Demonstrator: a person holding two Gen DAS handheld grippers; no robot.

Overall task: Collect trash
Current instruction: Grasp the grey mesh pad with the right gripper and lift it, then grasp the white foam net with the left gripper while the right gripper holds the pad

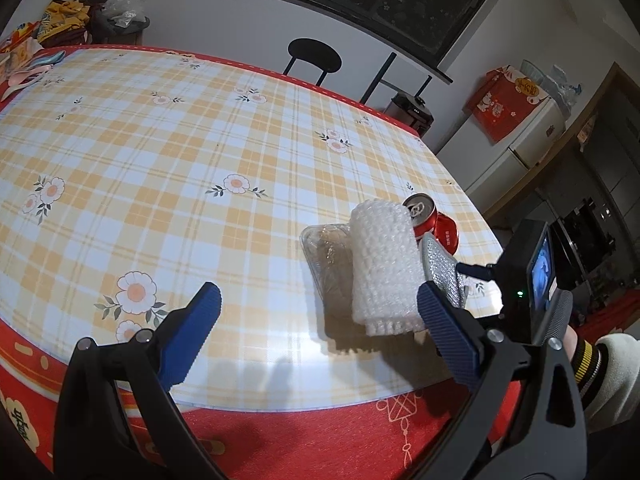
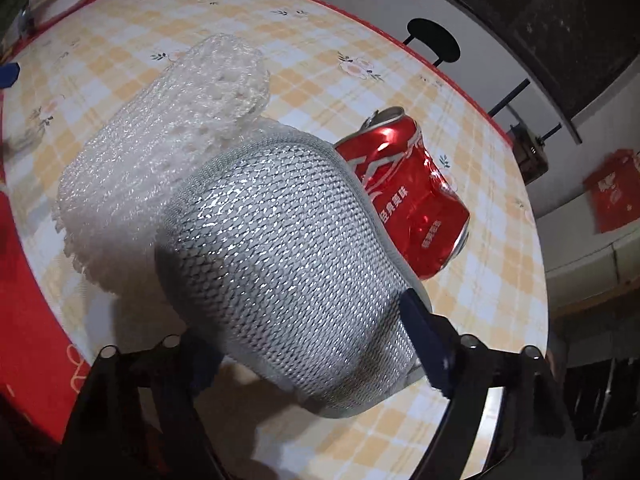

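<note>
On the checked tablecloth (image 1: pixel 180 140) near the right front edge lie a white bubble-wrap roll (image 1: pixel 384 268), a clear plastic container (image 1: pixel 324 252) beside it and a crushed red cola can (image 1: pixel 432 224) behind it. A silver foil padded pouch (image 2: pixel 288 260) fills the space between the fingers of my right gripper (image 2: pixel 312 340), which is shut on it; the left finger is hidden behind the pouch. The bubble wrap (image 2: pixel 160 140) and the can (image 2: pixel 408 196) lie just beyond it. My left gripper (image 1: pixel 320 292) stands open above the table's front edge, its right finger close beside the bubble wrap.
A black chair (image 1: pixel 314 56) stands at the table's far side. Clothes and bags (image 1: pixel 68 20) pile up at the far left corner. A white fridge (image 1: pixel 516 148) with a red bag on top is off to the right. The red table skirt (image 1: pixel 320 432) hangs below the front edge.
</note>
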